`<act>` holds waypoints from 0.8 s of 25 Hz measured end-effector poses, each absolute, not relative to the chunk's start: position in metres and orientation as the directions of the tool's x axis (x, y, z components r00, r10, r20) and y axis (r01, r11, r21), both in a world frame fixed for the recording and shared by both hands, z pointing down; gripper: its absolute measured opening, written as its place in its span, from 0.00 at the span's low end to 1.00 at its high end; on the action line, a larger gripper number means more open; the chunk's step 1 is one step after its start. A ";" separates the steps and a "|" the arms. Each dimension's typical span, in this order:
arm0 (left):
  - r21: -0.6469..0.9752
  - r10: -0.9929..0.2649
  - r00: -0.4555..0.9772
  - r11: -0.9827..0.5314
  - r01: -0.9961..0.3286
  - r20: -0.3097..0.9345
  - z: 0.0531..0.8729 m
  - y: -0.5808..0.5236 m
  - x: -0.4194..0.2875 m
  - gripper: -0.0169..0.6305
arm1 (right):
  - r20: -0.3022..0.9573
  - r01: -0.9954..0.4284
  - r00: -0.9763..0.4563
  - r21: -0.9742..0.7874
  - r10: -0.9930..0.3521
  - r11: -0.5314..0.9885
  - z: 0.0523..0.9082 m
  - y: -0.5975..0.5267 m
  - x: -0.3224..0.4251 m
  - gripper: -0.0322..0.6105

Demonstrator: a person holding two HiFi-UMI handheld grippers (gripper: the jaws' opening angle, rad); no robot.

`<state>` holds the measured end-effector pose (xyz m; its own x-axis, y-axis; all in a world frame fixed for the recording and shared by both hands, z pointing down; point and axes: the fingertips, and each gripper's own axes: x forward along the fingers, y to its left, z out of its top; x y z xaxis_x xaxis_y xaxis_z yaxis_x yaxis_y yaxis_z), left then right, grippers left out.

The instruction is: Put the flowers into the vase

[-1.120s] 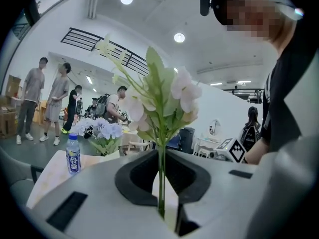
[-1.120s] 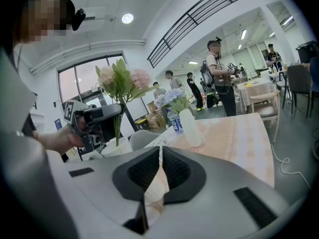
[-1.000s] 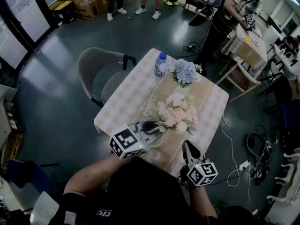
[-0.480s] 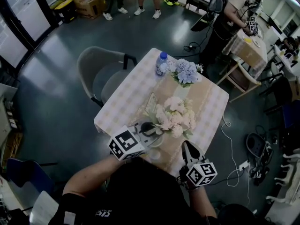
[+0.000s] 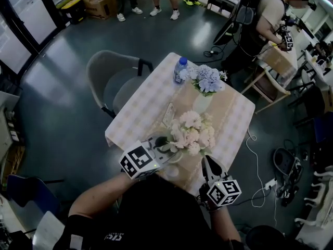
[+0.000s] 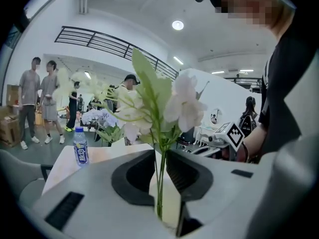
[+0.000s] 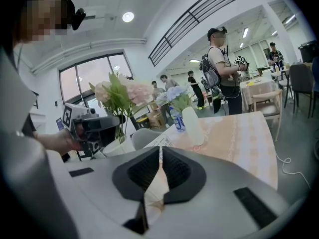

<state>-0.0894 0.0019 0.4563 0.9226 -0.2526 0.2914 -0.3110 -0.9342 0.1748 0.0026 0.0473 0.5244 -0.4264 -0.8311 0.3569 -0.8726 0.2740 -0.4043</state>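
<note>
A bouquet of cream and pale pink flowers (image 5: 190, 134) stands upright over the near end of the checked table (image 5: 140, 108). Its thin green stems (image 6: 159, 183) run down through the narrow gap between the jaws of my left gripper (image 6: 160, 156). Those jaws have just been opening, and the pads no longer seem to press on the stems. Just below the left gripper (image 7: 112, 119) sits a white vase (image 7: 115, 147), also in the head view (image 5: 174, 158); the stem ends are hidden. My right gripper (image 7: 160, 152) hovers at the near right table edge (image 5: 207, 163), shut on nothing.
A second white vase (image 5: 202, 103) with blue flowers (image 5: 206, 79) and a water bottle (image 5: 179, 69) stand at the far end. A paper card (image 5: 169, 114) lies mid-table. A grey chair (image 5: 112, 82) is at the left, a person (image 5: 257, 20) at another table, cables (image 5: 283, 163) on the floor.
The bouquet and my left gripper have come a little nearer and lower, toward the near white vase. The right gripper has stayed put.
</note>
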 end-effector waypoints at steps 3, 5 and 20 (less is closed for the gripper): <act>0.171 -0.249 0.919 -0.935 -0.310 0.305 0.458 0.003 -0.090 0.11 | 0.356 -0.872 -0.427 -0.405 -0.831 0.275 0.524 0.047 0.002 0.11; 0.176 -0.243 0.918 -0.935 -0.308 0.314 0.458 0.004 -0.091 0.11 | 0.357 -0.872 -0.428 -0.405 -0.830 0.275 0.525 0.046 0.002 0.11; 0.169 -0.243 0.917 -0.937 -0.307 0.316 0.471 0.008 -0.097 0.11 | 0.362 -0.871 -0.428 -0.409 -0.828 0.271 0.529 0.048 0.002 0.11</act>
